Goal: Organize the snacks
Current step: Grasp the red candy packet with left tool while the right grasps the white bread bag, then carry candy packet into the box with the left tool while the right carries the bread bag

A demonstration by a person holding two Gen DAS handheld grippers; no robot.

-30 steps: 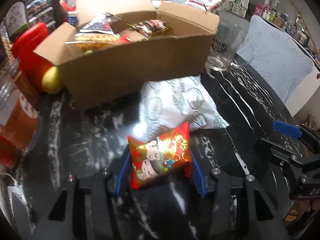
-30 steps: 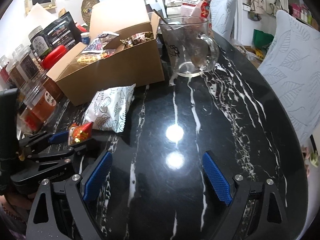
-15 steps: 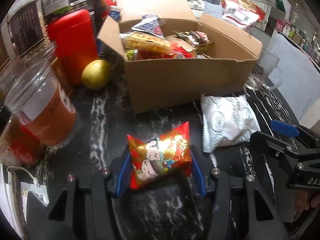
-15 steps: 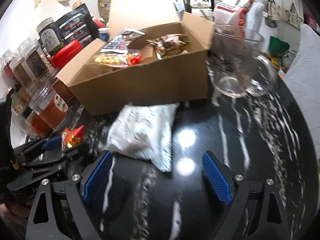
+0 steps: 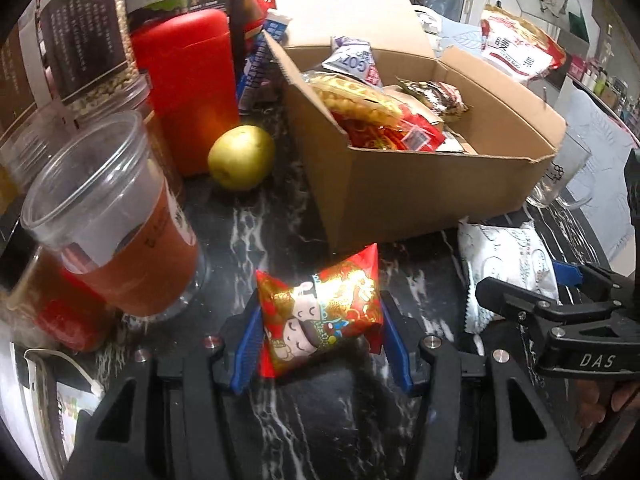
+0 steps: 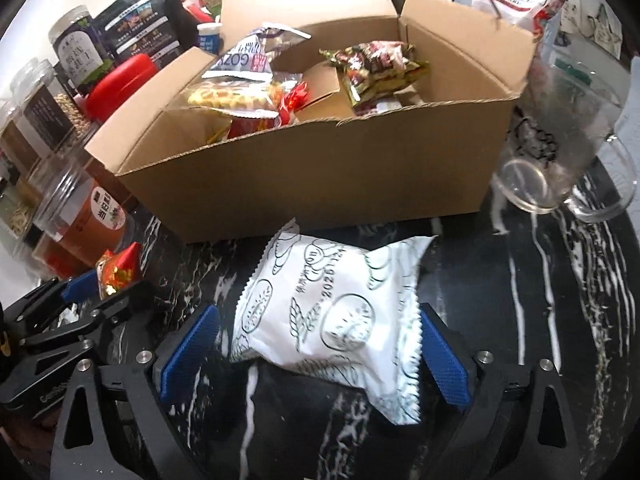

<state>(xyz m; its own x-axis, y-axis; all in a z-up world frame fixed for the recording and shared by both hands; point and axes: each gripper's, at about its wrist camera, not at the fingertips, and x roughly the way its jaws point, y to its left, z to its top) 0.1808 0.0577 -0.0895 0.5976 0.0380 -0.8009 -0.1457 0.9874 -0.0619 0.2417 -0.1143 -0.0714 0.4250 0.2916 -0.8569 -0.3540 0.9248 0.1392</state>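
My left claw [image 5: 320, 340] is clamped on the red-and-gold snack packet [image 5: 320, 320], just above the black marble worktop [image 5: 256, 216]. My right claw [image 6: 316, 344] stands wide, its blue pads flanking the white snack pouch [image 6: 332, 312], which lies on the worktop against the near wall of the cardboard box [image 6: 320, 184]; I can't tell whether the pads touch it. The box already holds several snacks. Crowding its left side are a yellow fruit [image 5: 241, 157], a red canister [image 5: 188, 88] and a plastic cup of reddish drink [image 5: 108, 220]. A glass mug [image 6: 560, 152] stands right of the box.
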